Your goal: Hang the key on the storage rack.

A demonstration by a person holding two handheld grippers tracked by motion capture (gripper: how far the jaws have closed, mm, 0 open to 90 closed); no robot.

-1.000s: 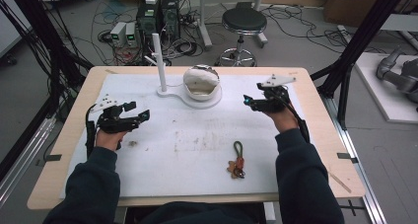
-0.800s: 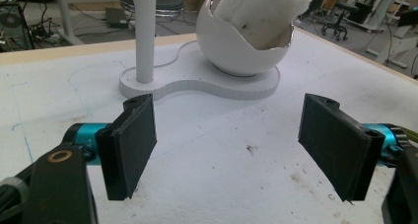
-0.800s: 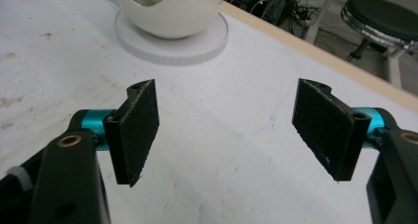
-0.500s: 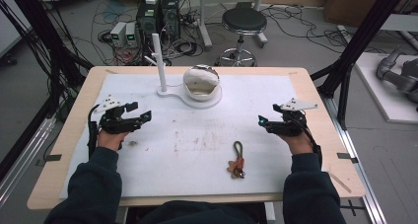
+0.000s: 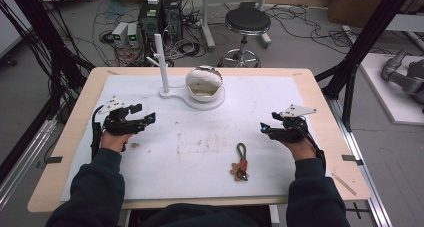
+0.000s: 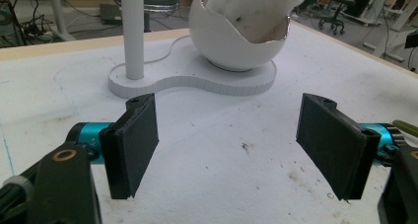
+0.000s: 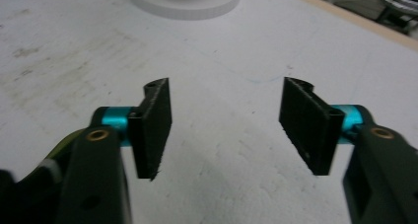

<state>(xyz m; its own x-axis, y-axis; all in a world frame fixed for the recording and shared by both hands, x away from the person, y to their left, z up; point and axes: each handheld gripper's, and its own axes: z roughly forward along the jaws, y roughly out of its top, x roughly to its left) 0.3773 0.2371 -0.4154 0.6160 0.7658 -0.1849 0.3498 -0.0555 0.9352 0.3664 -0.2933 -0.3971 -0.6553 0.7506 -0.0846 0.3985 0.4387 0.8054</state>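
Jaws of the right hand-held gripper (image 7: 224, 130) have just been closing, still apart, nothing between; left hand-held gripper (image 6: 229, 145) spread wide, empty.

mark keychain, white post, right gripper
keychain (image 5: 241, 163): high view, on its middle, by the orange part.
white post (image 5: 161, 62): high view, mid-shaft.
right gripper (image 7: 226, 128): right gripper view, gap midway between its open jaws.

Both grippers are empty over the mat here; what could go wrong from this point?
The keychain is small and lies flat on the mat, so the right gripper, whose jaws have just been closing on nothing, may scrape the mat or miss it. The left gripper faces the white bowl and could knock it.
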